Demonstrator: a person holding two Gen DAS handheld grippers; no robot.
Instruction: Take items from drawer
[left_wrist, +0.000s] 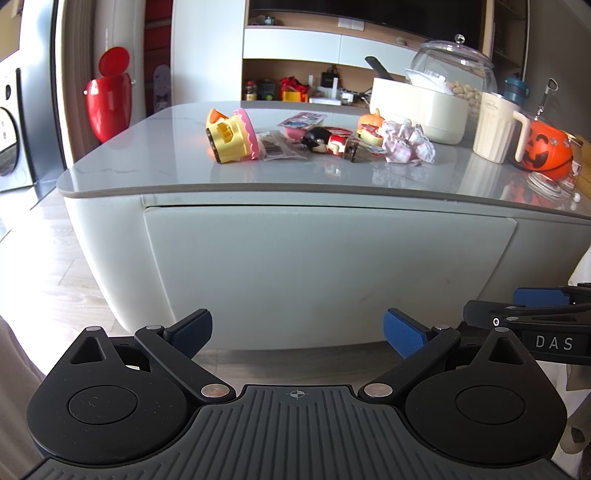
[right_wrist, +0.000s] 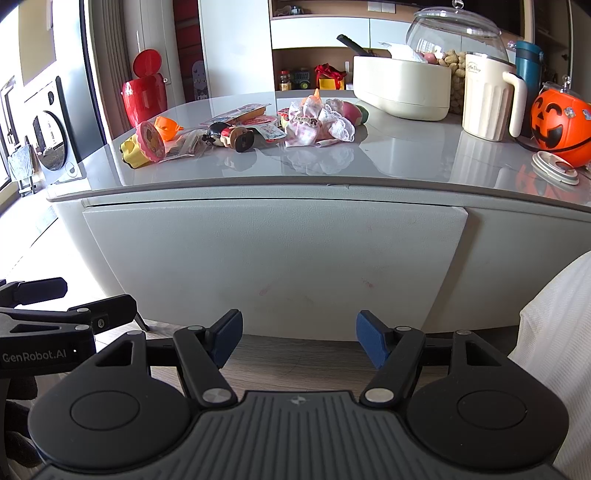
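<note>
The pale grey drawer front (left_wrist: 325, 273) of the low table is closed, and fills the middle of both views (right_wrist: 273, 266). On the tabletop lie small items: a yellow and pink toy (left_wrist: 231, 136), a black and red figure (left_wrist: 321, 142), flat snack packets (left_wrist: 280, 147) and a crumpled pink cloth (left_wrist: 404, 142). My left gripper (left_wrist: 297, 334) hangs open and empty in front of the drawer, near the floor. My right gripper (right_wrist: 299, 341) is also open and empty, at the same height. Each gripper shows at the edge of the other's view.
A cream tissue box (right_wrist: 402, 88), a glass jar of peanuts (right_wrist: 454, 40), a cream jug (right_wrist: 487, 98) and an orange pumpkin bucket (right_wrist: 559, 123) stand at the table's right. A round lid (right_wrist: 554, 171) lies near the edge. White fabric (right_wrist: 554, 350) is at my right. A red bin (left_wrist: 109, 103) stands far left.
</note>
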